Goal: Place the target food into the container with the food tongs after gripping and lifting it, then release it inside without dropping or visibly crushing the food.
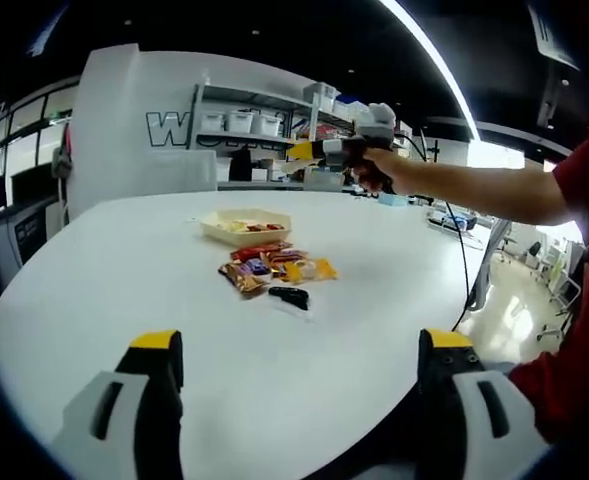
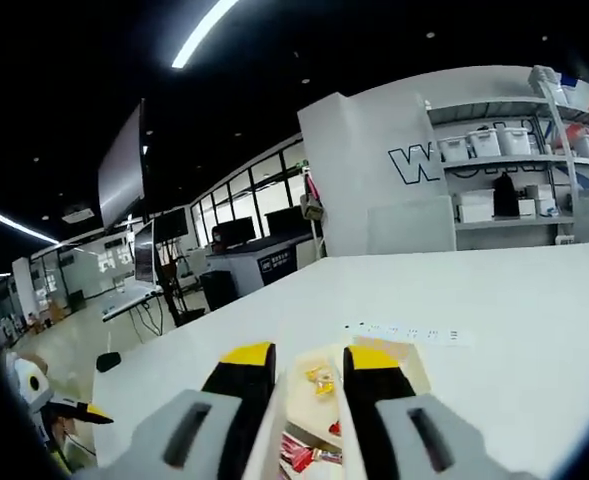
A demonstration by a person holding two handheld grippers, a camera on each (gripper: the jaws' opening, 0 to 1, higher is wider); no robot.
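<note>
left tool [image 1: 294, 360]: jaws rise from the bottom of the left gripper view, spread wide, nothing between them, low over the bare white table [image 1: 124, 260]. right tool [image 2: 309, 375]: in the right gripper view its yellow-tipped jaws are drawn in close on two pale flat blades, likely the food tongs [image 2: 346, 440], which run up between them from bottom centre. blades not fully together, a small yellow wrapped piece [image 2: 322, 378] shows in the gap at the tips; can't tell if it is pinched or just lying in the tray below.

same right tool also seen in the left gripper view, upper centre-right, held in a hand [image 1: 374, 172] on a bare arm reaching in from the right, high above the table and past the food.

target food: pile of wrapped snacks [image 1: 274, 270] in the centre of the left gripper view, red, purple and yellow packets, a small dark object [image 1: 290, 297] just in front. container [image 1: 246, 226]: shallow cream tray just behind the pile, a few pieces already in it. in the right gripper view the tray [image 2: 404, 370] sits right under the blade tips.

key relation: pile lies straight ahead of the left tool, well apart; right tool is over the tray, so nearer the drop spot. judgement: release stage, or about to go back for another piece.
</note>
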